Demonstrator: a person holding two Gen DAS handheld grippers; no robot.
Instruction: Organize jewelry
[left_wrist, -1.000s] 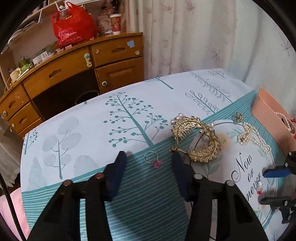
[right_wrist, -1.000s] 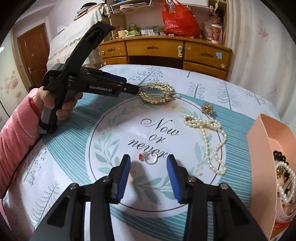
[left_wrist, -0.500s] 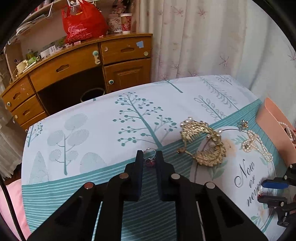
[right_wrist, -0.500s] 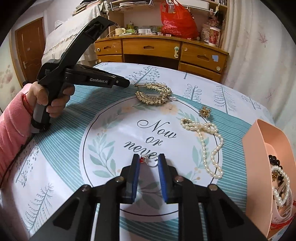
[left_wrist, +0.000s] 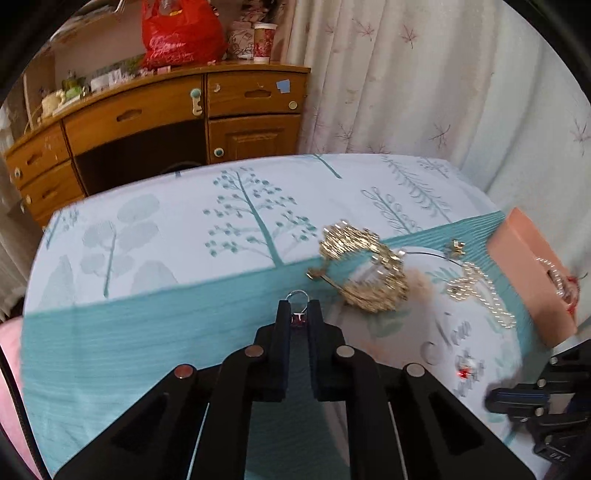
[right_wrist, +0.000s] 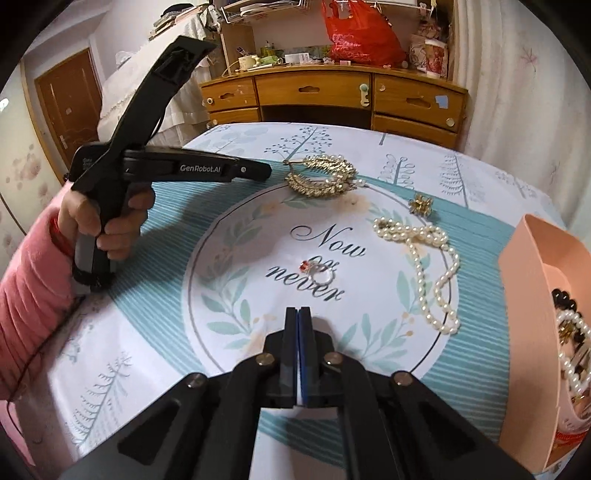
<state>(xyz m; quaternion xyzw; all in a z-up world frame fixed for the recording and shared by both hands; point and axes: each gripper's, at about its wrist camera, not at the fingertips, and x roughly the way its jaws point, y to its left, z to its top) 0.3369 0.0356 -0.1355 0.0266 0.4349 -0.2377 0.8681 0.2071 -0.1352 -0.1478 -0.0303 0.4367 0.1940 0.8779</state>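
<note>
On the left of the right wrist view, a hand (right_wrist: 92, 225) in a pink sleeve (right_wrist: 33, 295) grips the handle of the left gripper (left_wrist: 299, 308), which points toward the far middle of the surface (right_wrist: 147, 332). Its fingers (left_wrist: 283, 325) are clamped narrow on a small ring with a pink stone (left_wrist: 298, 312): the silver loop pokes out past the fingertips and the stone sits pinched between them, over the teal striped band of the cloth. Just right of that ring lies a gold leaf-shaped hair comb (right_wrist: 323, 177) set with small pearls, curved like a crescent, at the far edge of the printed white circle.

In the middle of the circle, on the lettering "Now or never", a second ring with a red stone (right_wrist: 319, 271) lies flat, silver-banded, free of any grip. The right gripper (right_wrist: 298, 314) sits just near of it with its fingers (right_wrist: 290, 339) pressed fully together and nothing between them; they have just been closing.

Further right, a small gold brooch (right_wrist: 421, 203) sits on the teal band, and near it a long strand of cream pearls (right_wrist: 428, 266) lies looped and trailing toward the near side. At the right edge stands a peach-coloured box (right_wrist: 524, 314), holding a pearl strand and dark beads.
</note>
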